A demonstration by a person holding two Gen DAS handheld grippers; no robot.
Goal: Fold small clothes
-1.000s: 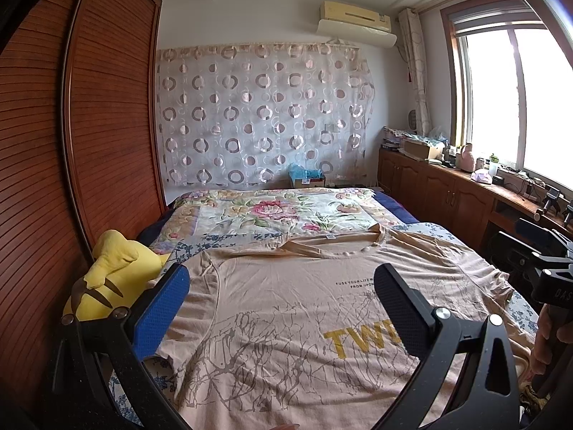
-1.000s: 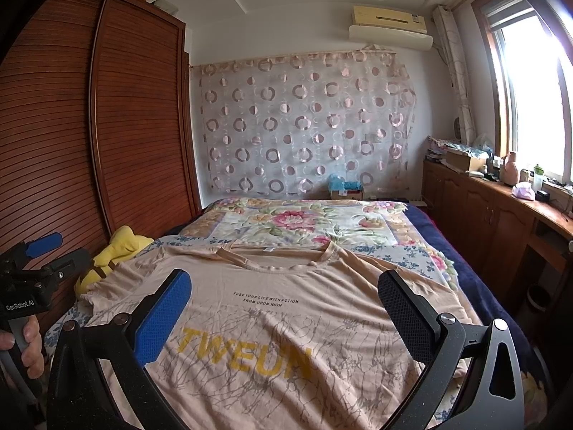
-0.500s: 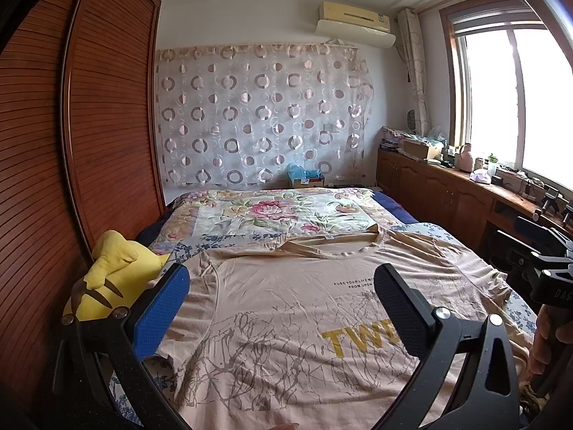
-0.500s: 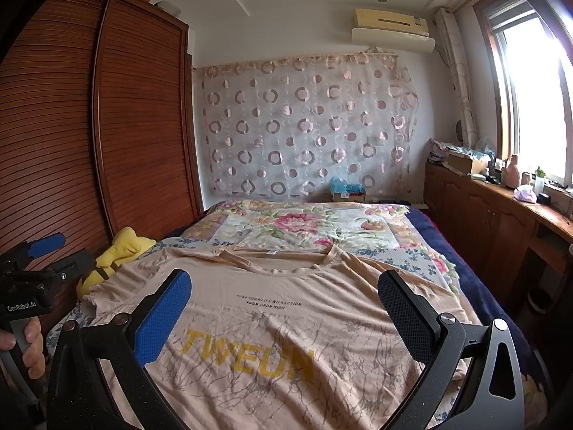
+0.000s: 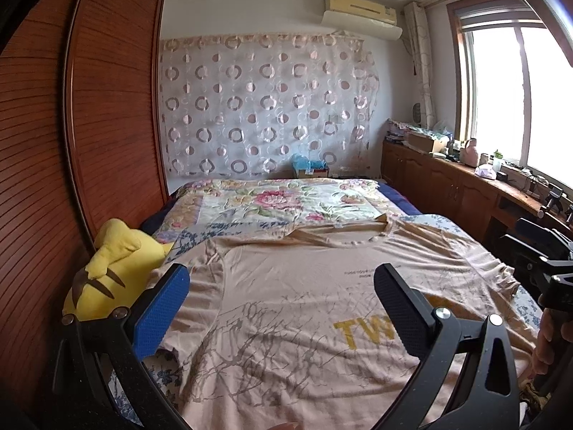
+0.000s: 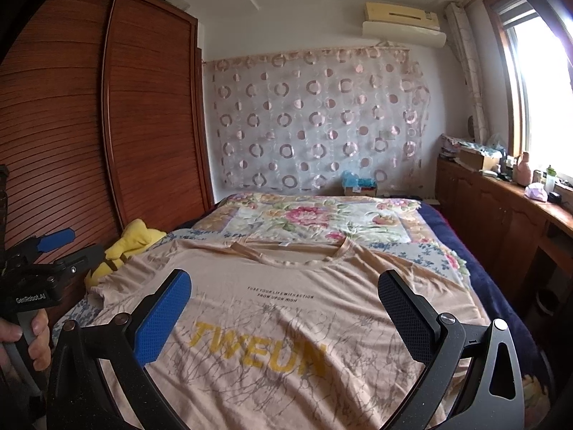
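A beige T-shirt (image 5: 293, 308) (image 6: 286, 315) with yellow letters lies spread flat, front up, on the bed, neck hole toward the far end. My left gripper (image 5: 283, 286) hovers open above the shirt's left half, nothing between its blue and black pads. My right gripper (image 6: 284, 290) hovers open above the chest print, also holding nothing. Each view catches the other gripper at its edge, held by a hand (image 6: 35, 337).
A yellow plush toy (image 5: 114, 272) (image 6: 132, 247) lies at the bed's left edge against the wooden wardrobe (image 5: 71, 143). A floral quilt (image 5: 279, 200) covers the far half of the bed. Wooden cabinets (image 6: 501, 215) with clutter run under the window on the right.
Both grippers have stayed open over the shirt. The right wrist view has tilted slightly upward and shifted a little; the shirt has not moved.
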